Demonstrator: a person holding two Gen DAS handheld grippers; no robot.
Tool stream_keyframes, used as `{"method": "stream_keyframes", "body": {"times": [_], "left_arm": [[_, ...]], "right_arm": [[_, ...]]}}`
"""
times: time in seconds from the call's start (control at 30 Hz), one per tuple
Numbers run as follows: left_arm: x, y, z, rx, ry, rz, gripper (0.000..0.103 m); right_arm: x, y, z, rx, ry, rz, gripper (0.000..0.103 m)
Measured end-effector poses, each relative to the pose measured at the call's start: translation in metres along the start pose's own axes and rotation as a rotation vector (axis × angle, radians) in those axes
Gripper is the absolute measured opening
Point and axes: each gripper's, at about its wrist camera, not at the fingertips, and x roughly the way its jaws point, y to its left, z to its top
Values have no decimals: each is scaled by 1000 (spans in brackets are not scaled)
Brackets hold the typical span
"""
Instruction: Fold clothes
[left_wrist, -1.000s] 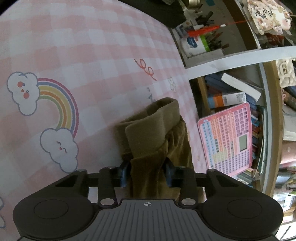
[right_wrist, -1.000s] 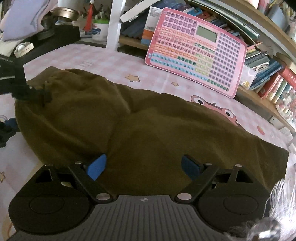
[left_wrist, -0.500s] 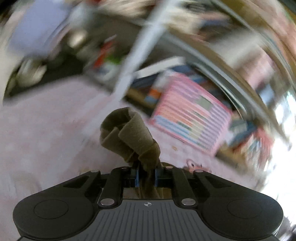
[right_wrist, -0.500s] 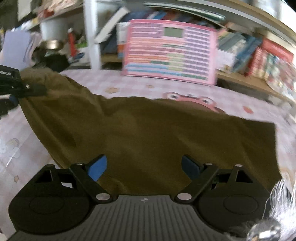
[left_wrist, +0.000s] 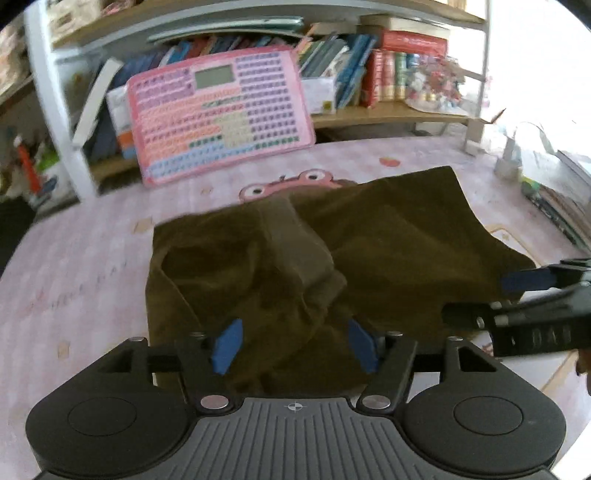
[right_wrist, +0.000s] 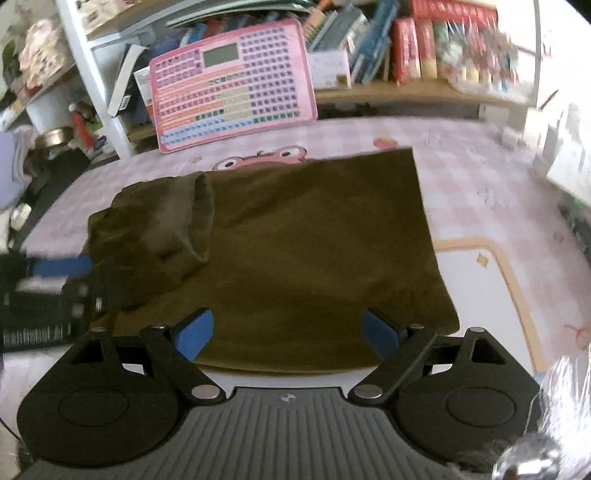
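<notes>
As the olive garment (right_wrist: 303, 240) lay on the bench (right_wrist: 480, 184), we saw the left gripper's (left_wrist: 295, 343) fingers just opening, the right gripper's (right_wrist: 288, 332) spread, neither gripping.

Each handheld gripper is matte black plastic. The left gripper (left_wrist: 295, 345) has a ribbed grey-black deck with a small white crosshair mark at its front edge, flanked by two round raised discs. Angular black linkage arms pivot on silver screws and end in blue fingers (left_wrist: 228, 345). The right gripper (right_wrist: 286, 334) is built the same, with blue fingers (right_wrist: 194, 334) and silver pivot screws beside its crosshair.
</notes>
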Motion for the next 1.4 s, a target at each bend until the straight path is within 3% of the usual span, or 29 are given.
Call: {"method": "stream_keyframes", "body": {"times": [0.1,0.27,0.33,0.47,0.5,0.53,0.57,0.6,0.7,0.77,0.87,1.03,1.27,1.4], "left_arm": [[-21,19,-11,-190,-28,-7,73],[-58,56,-42,-544,-83,11,74],[-67,59,-51,-610,-96,23,74],[-83,59,-63,-633,-89,68,74],[-85,59,-65,-637,-88,76,74],[-88,60,-67,-643,-94,84,74],[-92,62,-70,-649,-103,95,74],[-94,64,-70,-652,-112,104,74],[-98,66,-70,-656,-126,117,74],[-96,68,-70,-665,-121,113,74],[-90,66,-65,-652,-109,94,74],[-82,54,-55,-601,-97,59,74],[-75,41,-49,-595,-104,45,74],[-71,29,-43,-578,-104,44,74]], "right_arm": [[7,-7,9,49,33,116,88],[49,-5,41,232,154,377,90],[73,-1,51,328,211,411,90],[109,8,66,486,296,445,89],[114,11,69,517,310,458,72],[119,13,71,547,325,470,39],[121,15,73,561,343,475,29],[120,17,74,570,352,511,24],[103,8,73,701,340,753,22],[96,-4,61,772,329,766,21],[118,-18,46,765,378,578,21],[125,-20,43,713,365,595,45],[71,-20,52,448,259,577,50],[29,-28,46,270,164,500,53]]}}
